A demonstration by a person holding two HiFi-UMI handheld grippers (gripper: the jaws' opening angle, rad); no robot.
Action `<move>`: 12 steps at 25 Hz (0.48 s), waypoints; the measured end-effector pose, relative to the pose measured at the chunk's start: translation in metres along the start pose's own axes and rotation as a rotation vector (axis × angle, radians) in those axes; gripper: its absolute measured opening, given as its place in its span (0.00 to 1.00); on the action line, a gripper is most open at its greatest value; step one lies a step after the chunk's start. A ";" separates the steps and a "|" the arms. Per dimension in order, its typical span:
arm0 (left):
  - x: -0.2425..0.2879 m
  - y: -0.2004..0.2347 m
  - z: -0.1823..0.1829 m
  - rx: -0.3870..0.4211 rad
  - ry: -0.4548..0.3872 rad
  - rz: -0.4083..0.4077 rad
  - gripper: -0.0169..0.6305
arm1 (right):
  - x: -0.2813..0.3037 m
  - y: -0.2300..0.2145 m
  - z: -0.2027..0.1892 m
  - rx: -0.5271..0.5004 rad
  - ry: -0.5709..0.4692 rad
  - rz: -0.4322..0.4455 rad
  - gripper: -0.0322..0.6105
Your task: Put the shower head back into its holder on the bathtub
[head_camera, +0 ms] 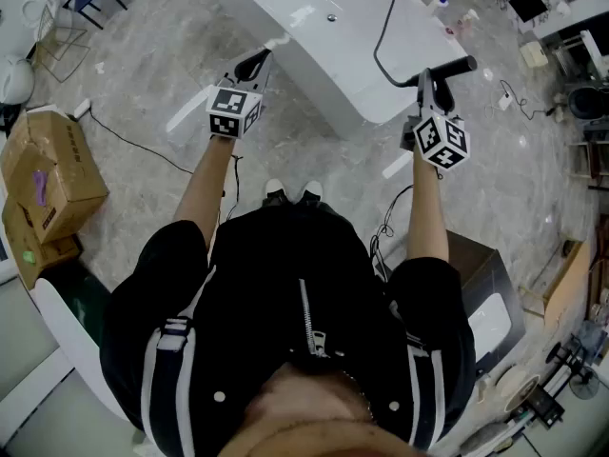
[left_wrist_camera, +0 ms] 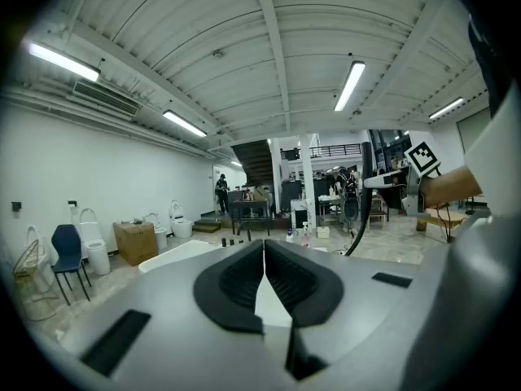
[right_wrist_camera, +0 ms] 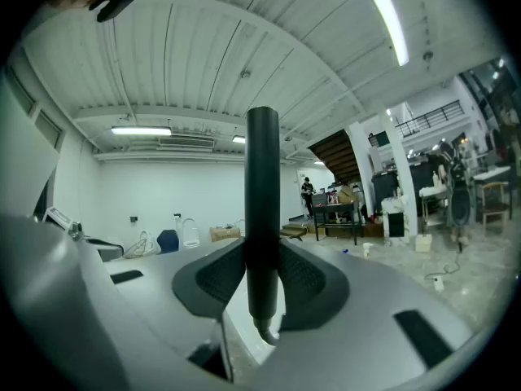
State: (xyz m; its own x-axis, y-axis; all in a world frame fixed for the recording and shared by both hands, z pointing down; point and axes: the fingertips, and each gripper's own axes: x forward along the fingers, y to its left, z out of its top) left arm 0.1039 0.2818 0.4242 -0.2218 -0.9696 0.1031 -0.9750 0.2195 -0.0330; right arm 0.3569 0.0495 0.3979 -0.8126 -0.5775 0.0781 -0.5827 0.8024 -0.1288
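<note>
A black shower head (head_camera: 449,68) is held over the floor beside the white bathtub (head_camera: 314,36), and my right gripper (head_camera: 427,86) is shut on its handle. In the right gripper view that handle (right_wrist_camera: 262,210) stands upright, clamped between the two dark pads. Its black hose (head_camera: 383,29) runs from the handle up across the tub's rim. A small round fitting (head_camera: 331,17) shows on the tub's deck; I cannot make out a holder. My left gripper (head_camera: 257,60) hovers by the tub's near left edge, shut with nothing in it (left_wrist_camera: 263,247). The left gripper view also catches the shower head (left_wrist_camera: 383,182) off to the right.
Cardboard boxes (head_camera: 46,187) are stacked on the floor at the left, and a dark box (head_camera: 487,288) stands at the right. A cable (head_camera: 143,149) trails across the floor. A blue chair (left_wrist_camera: 68,251) and toilets (left_wrist_camera: 91,239) line the far wall.
</note>
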 end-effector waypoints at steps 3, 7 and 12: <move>-0.007 0.014 -0.003 0.006 0.001 0.007 0.07 | 0.005 0.016 0.004 0.008 -0.017 0.004 0.25; -0.016 0.026 -0.012 -0.005 0.012 0.019 0.07 | 0.010 0.027 0.007 -0.008 -0.010 0.004 0.25; -0.015 0.029 -0.027 -0.032 0.035 -0.027 0.18 | 0.010 0.020 0.004 0.001 -0.007 -0.017 0.25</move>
State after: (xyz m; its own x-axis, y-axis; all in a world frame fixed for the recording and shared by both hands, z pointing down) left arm 0.0785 0.3055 0.4488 -0.1954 -0.9709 0.1382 -0.9803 0.1975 0.0016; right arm 0.3374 0.0591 0.3917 -0.8027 -0.5919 0.0731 -0.5961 0.7925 -0.1287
